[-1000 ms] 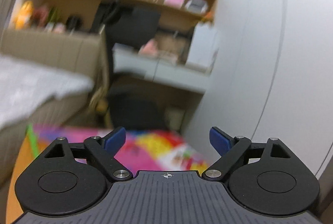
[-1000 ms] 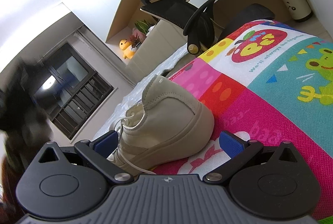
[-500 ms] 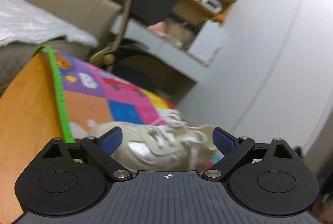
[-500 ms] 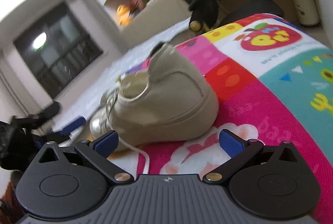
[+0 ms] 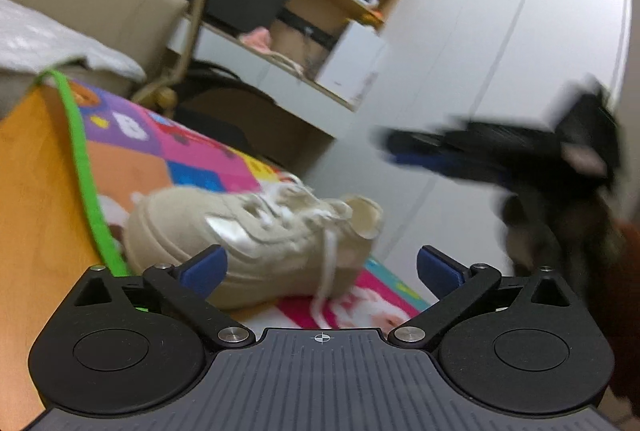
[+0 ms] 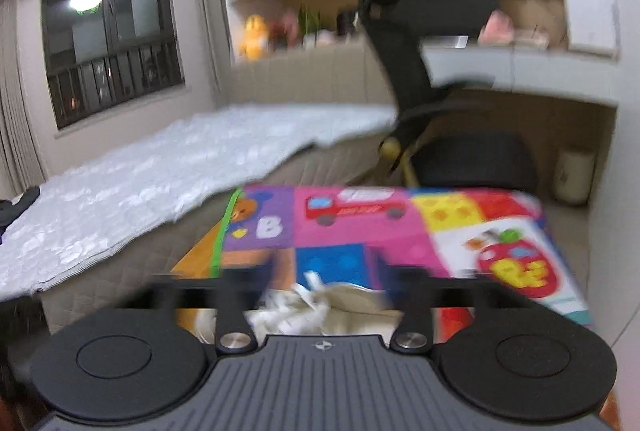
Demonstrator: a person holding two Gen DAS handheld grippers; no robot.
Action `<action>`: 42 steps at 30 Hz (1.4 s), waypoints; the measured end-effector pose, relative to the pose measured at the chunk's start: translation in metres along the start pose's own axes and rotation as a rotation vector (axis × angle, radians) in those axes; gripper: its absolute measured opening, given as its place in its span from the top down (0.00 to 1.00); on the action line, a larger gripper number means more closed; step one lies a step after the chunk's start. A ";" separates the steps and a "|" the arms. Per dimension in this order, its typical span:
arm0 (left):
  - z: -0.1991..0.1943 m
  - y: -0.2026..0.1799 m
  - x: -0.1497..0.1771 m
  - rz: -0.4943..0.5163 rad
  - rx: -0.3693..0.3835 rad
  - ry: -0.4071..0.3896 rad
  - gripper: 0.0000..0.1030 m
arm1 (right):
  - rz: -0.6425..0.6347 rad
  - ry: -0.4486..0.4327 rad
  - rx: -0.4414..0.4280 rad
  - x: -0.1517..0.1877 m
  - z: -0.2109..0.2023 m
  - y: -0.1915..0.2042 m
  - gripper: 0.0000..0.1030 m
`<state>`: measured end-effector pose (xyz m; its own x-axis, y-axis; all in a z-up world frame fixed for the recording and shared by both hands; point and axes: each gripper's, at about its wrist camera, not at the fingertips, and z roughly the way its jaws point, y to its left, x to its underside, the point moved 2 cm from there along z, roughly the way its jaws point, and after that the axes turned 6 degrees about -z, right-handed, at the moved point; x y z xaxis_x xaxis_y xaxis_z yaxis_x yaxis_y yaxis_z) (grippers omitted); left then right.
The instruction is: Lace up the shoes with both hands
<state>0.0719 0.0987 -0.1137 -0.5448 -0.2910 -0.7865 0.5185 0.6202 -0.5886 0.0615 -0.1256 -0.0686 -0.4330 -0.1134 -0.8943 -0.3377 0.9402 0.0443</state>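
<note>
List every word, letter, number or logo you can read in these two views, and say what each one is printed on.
"B": white letter on a purple square of the play mat.
Yellow letters on the mat's red apple picture: too blurred to read.
White writing on the red truck picture: too blurred to read.
White letter on the mat in the left wrist view: blurred, not legible.
Beige shoe: no readable brand.

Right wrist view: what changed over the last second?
The right gripper swung from behind the heel to above the shoe, its jaws narrower. The left gripper tipped down until the shoe came into view. Nothing grasped; the shoe stays on the mat.
</note>
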 end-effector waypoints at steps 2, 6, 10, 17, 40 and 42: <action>0.001 -0.001 0.004 0.000 0.013 0.023 0.00 | -0.008 0.039 0.021 -0.001 0.016 0.004 0.72; 0.004 -0.007 0.009 0.046 0.011 0.028 0.00 | -0.025 0.117 0.064 -0.002 0.047 0.011 0.61; 0.003 -0.008 0.012 0.059 0.017 0.025 0.00 | -0.041 0.195 0.107 -0.003 0.078 0.019 0.69; 0.005 -0.006 0.013 0.042 0.017 0.037 0.00 | -0.009 0.184 0.110 -0.025 0.087 0.024 0.95; 0.009 -0.003 0.014 0.036 0.020 0.044 0.00 | 0.014 0.117 0.087 -0.043 0.053 0.010 0.53; 0.009 -0.003 0.014 0.033 0.018 0.046 0.00 | -0.013 0.178 0.074 -0.028 0.063 0.019 0.53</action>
<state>0.0691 0.0863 -0.1247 -0.5566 -0.2370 -0.7963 0.5481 0.6156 -0.5663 0.1199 -0.0838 -0.0713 -0.5722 -0.1744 -0.8014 -0.2847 0.9586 -0.0053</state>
